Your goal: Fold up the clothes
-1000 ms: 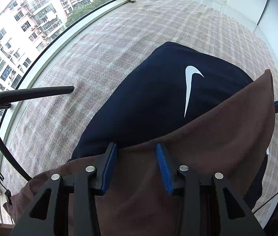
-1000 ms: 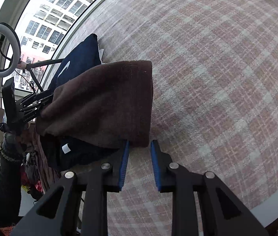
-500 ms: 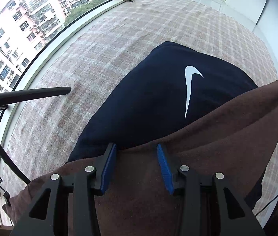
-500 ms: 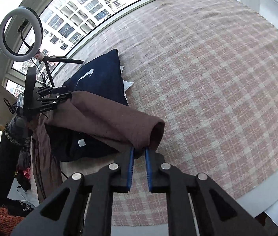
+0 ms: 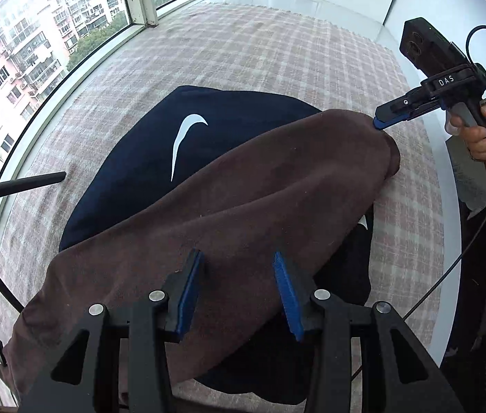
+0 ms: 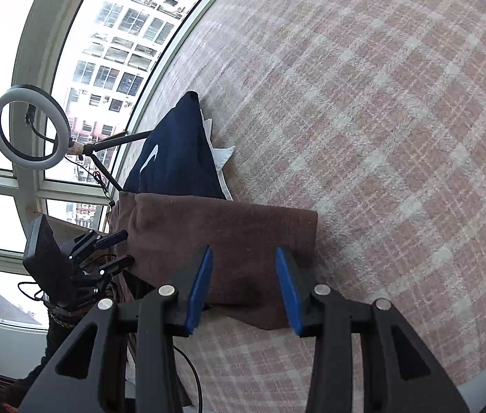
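Left wrist view. The left claw point(image 5: 239, 292) points steeply down over a brown garment point(image 5: 243, 213). Its blue pads stand apart, and the cloth lies under and between them without being pinched. The brown garment is draped across a navy garment point(image 5: 146, 158) with a white swoosh, which lies flat on a pink checked blanket point(image 5: 277, 55). At the right edge a hand point(image 5: 473, 134) grips the handle of the right claw point(image 5: 380, 122), which reaches in from the right, tilted downward, its blue tip touching the far corner of the brown garment. From this view it cannot be told whether that tip pinches the cloth. A black tripod leg point(image 5: 19, 184) lies at the left, over the blanket's edge near the window frame.

Right wrist view. The right claw point(image 6: 244, 285) points obliquely down at the near edge of the brown garment point(image 6: 229, 230). Its jaws are opening: the pads stand well apart, with the cloth between them and not pressed by either. The brown garment lies as a band across the blanket point(image 6: 380, 103), its right end squared off. Beyond it, the navy garment point(image 6: 177, 158) extends toward the window, with a white piece showing along its right edge. At the left, the left claw point(image 6: 119, 249) meets the garment's far end, fingers apart, one above the other. A ring light point(image 6: 31, 127) on a stand is set by the window.
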`<act>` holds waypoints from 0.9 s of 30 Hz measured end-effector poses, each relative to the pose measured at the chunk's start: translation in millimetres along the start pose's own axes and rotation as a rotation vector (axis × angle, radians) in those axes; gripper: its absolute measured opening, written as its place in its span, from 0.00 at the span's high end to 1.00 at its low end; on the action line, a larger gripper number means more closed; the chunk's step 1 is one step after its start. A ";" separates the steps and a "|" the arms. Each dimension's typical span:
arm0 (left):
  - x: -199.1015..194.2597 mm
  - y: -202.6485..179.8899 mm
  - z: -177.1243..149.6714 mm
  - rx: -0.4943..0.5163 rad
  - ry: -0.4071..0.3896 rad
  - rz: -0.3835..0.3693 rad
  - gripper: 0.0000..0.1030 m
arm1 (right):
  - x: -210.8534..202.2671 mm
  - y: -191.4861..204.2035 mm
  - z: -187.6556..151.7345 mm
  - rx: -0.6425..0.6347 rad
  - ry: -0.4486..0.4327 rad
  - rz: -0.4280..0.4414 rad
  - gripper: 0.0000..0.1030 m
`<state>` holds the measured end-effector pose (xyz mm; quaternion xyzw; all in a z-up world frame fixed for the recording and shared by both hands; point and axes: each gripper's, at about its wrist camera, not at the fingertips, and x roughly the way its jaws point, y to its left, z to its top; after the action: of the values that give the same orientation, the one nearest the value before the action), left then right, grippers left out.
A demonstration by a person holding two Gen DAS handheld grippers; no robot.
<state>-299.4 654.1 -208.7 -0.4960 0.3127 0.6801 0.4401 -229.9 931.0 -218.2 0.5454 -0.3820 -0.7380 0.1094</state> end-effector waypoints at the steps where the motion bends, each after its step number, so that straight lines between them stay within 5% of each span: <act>1: 7.5 -1.3 -3.7 0.010 0.028 0.009 0.61 | 4.5 1.4 -0.2 -0.011 0.019 -0.052 0.64; 4: -1.9 -2.2 -5.1 0.015 0.022 0.021 0.61 | -0.7 0.4 -3.2 -0.015 0.066 -0.106 0.64; 8: -24.5 -14.6 7.8 0.014 -0.022 0.005 0.61 | -37.7 1.0 -1.8 -0.019 -0.082 -0.109 0.64; 12: -29.2 -73.9 38.5 0.154 -0.072 -0.032 0.58 | -57.7 -9.4 -14.8 0.049 -0.160 -0.014 0.63; 18: -5.6 -162.2 100.4 0.309 -0.054 -0.115 0.56 | -95.5 -22.2 -77.9 0.094 -0.216 -0.008 0.63; 22: 10.2 -159.2 146.4 0.300 -0.002 -0.082 0.51 | -118.0 -32.6 -119.7 0.108 -0.280 0.014 0.63; 27: 32.1 -125.2 162.3 0.263 0.110 0.017 0.53 | -121.5 -22.7 -134.4 -0.025 -0.319 -0.029 0.63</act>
<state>-254.4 855.4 -187.0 -0.4678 0.4271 0.6087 0.4778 -58.3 957.0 -161.3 0.4253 -0.3774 -0.8215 0.0432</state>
